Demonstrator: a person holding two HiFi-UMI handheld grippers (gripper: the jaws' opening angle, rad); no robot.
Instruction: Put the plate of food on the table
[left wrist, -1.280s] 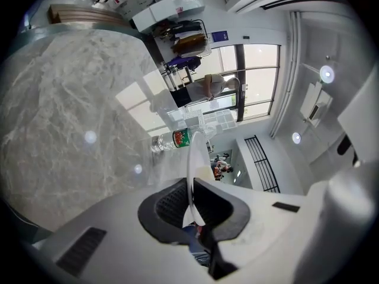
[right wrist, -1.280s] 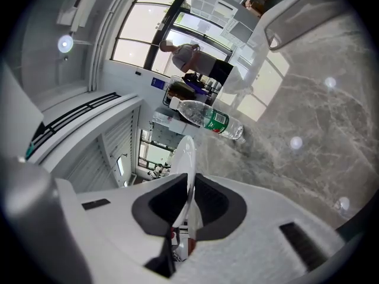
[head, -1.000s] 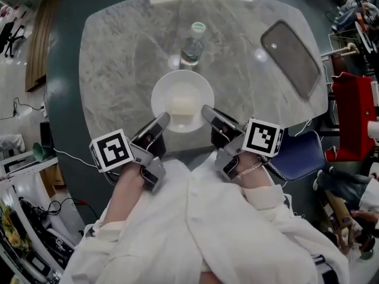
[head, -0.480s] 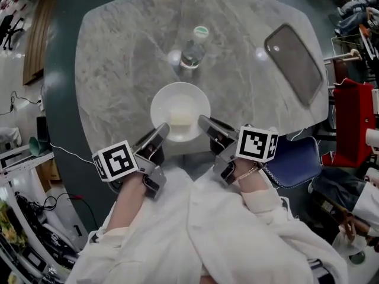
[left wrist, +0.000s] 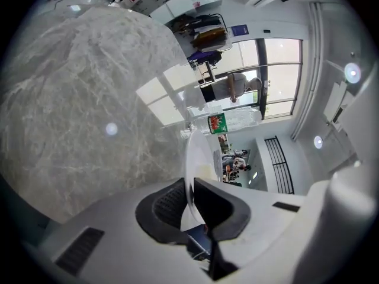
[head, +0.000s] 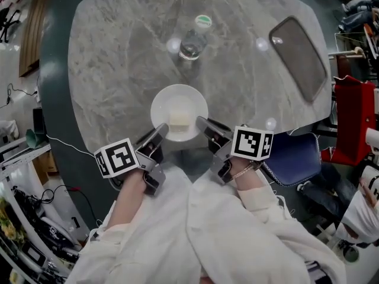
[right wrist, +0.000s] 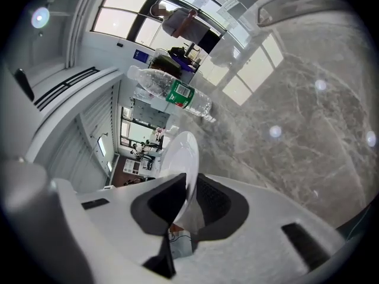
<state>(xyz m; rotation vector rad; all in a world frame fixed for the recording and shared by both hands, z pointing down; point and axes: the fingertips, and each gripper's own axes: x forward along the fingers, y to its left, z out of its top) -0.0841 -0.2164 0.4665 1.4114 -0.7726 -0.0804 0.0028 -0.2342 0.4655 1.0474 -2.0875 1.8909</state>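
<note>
A round white plate (head: pixel 179 113) with a pale block of food (head: pixel 179 119) in its middle hangs over the near edge of the grey marble table (head: pixel 118 58). My left gripper (head: pixel 161 131) is shut on the plate's near-left rim, and my right gripper (head: pixel 203 125) is shut on its near-right rim. In the left gripper view the plate (left wrist: pixel 196 158) shows edge-on between the dark pads of the left gripper (left wrist: pixel 189 201). The right gripper view likewise has the plate (right wrist: pixel 180 155) pinched in the right gripper (right wrist: pixel 190 200).
A clear water bottle (head: pixel 194 40) with a green cap stands on the table beyond the plate; it also shows as a bottle (right wrist: pixel 172 92) in the right gripper view. A dark oblong tray (head: pixel 298 58) lies at the far right. A blue chair (head: pixel 293 152) is beside the table.
The plate, held by both grippers, has moved a little toward the table's near edge and lower in the head view. Both grippers stayed shut on its rim.
</note>
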